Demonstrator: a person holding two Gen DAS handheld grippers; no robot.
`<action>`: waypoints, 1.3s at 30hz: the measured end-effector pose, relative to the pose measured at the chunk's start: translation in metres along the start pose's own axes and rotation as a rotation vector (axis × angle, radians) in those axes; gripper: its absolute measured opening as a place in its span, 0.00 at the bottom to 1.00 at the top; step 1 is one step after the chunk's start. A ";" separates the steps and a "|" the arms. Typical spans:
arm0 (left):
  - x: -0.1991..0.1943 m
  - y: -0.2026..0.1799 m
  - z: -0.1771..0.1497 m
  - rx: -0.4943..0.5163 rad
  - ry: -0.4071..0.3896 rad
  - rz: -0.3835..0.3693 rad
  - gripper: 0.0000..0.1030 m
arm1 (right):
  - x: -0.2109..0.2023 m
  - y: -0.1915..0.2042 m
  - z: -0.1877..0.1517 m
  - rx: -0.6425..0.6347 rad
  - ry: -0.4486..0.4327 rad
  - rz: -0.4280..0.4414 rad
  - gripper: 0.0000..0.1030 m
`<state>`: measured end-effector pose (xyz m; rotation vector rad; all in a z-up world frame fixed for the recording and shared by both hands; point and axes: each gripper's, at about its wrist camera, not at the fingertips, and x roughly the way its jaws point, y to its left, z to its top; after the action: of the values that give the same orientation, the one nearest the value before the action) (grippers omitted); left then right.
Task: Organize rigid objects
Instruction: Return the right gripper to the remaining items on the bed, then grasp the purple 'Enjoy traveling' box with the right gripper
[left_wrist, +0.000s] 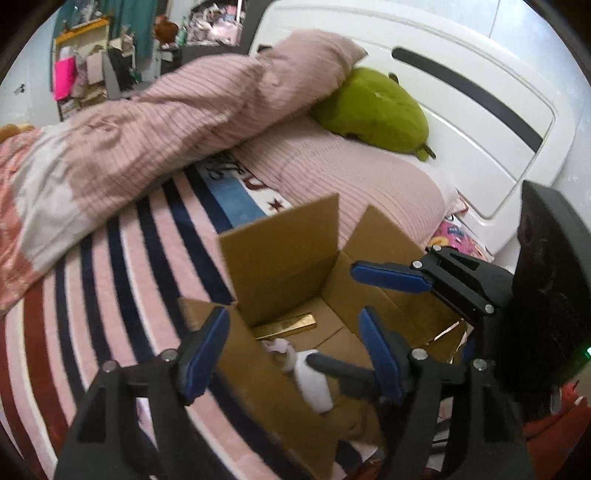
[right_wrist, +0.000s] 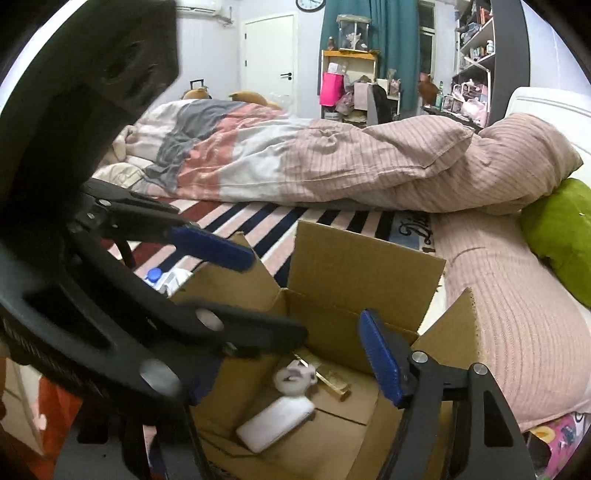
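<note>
- Brown corrugated cardboard box stands open on the striped pink, navy and red blanket, its four flaps raised; no print or label shows on the cardboard
- Writing: dark ornate lettering on a blue-and-white cloth peeks from under the pink ribbed duvet, too far covered to read; the bright pink printed item by the white headboard carries small marks that are illegible
- Inside the box lie a flat gold rectangular bar, a small white figure with dark painted markings and a white rounded oblong case; the figure sits between the bar and the case, close to both
- left gripper hangs over the near wall of the box with its blue-padded jaws spread about halfway and nothing between them; one finger is outside the wall, the other over the interior; the white case lies just below
- right gripper also stands parted with nothing clamped, over the box's far side in the left wrist view; bar and figure lie below it
- A blue-capped white bottle rests on the blanket just outside the box
</note>
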<state>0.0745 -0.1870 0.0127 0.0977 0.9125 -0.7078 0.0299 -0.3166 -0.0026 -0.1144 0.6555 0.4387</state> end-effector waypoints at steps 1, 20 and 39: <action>-0.008 0.003 -0.002 -0.004 -0.015 0.007 0.67 | -0.001 0.002 0.001 -0.001 0.000 -0.001 0.64; -0.116 0.151 -0.142 -0.295 -0.191 0.261 0.69 | 0.058 0.172 0.026 -0.196 0.139 0.245 0.64; -0.101 0.201 -0.217 -0.467 -0.165 0.280 0.69 | 0.180 0.148 -0.027 0.003 0.442 0.032 0.54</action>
<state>0.0047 0.1003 -0.0888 -0.2408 0.8632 -0.2278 0.0777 -0.1248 -0.1289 -0.2016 1.0928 0.4465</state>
